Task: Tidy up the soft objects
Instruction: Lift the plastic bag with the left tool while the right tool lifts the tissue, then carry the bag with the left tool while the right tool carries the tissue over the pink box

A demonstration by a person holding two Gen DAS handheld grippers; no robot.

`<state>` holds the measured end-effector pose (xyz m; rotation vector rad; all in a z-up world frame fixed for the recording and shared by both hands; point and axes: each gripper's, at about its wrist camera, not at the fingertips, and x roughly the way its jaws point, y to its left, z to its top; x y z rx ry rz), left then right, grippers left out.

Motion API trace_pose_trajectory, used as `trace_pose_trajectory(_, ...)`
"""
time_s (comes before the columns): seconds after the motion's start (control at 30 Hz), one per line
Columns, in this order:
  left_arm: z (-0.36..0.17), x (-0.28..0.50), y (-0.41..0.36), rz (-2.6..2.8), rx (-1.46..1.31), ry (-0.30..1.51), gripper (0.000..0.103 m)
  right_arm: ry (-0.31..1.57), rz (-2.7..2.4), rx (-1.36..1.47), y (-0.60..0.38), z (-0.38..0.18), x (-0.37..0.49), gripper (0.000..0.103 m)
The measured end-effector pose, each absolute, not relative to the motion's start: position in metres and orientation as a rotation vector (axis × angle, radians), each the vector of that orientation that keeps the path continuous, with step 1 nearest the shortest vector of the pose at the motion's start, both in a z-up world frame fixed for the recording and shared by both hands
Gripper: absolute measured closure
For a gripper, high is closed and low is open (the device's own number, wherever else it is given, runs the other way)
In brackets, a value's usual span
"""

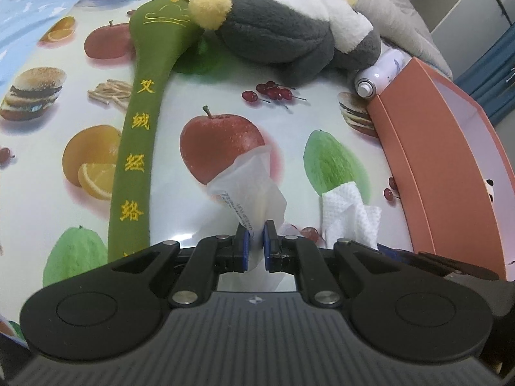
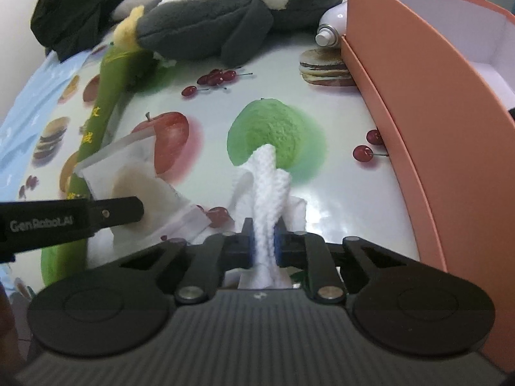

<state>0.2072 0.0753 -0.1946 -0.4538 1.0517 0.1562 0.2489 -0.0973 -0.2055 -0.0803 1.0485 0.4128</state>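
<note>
My left gripper is shut on a clear plastic packet with a round beige pad inside, held just above the fruit-print tablecloth. The packet also shows in the right wrist view, with the left gripper beside it. My right gripper is shut on a white textured cloth, which also shows in the left wrist view. A green plush stick with yellow pompoms and a grey-and-white plush toy lie at the back.
An open orange box stands along the right side. A white spray bottle lies at its far end. Dark clothing and a grey blanket lie behind the table.
</note>
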Motion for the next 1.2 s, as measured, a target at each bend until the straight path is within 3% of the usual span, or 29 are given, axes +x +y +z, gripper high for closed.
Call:
trace_pose_trajectory(0.43,-0.154,0.221,0.055,0.107,-0.426,1.018,0.092,1.014,0.510,-0.044,-0.117,-0.149,0.258,0.090)
trace_pose_trajectory(0.73,-0.152,0.191,0.046,0.061,-0.400,0.971,0.092,0.949,0.521,0.003,-0.142,-0.140,0.226,0.090)
trace_pose_trajectory(1.2,-0.102,0.163,0.023,0.003,-0.381,0.890,0.092,0.852,0.524,0.044,-0.173,-0.094,0.192,0.090)
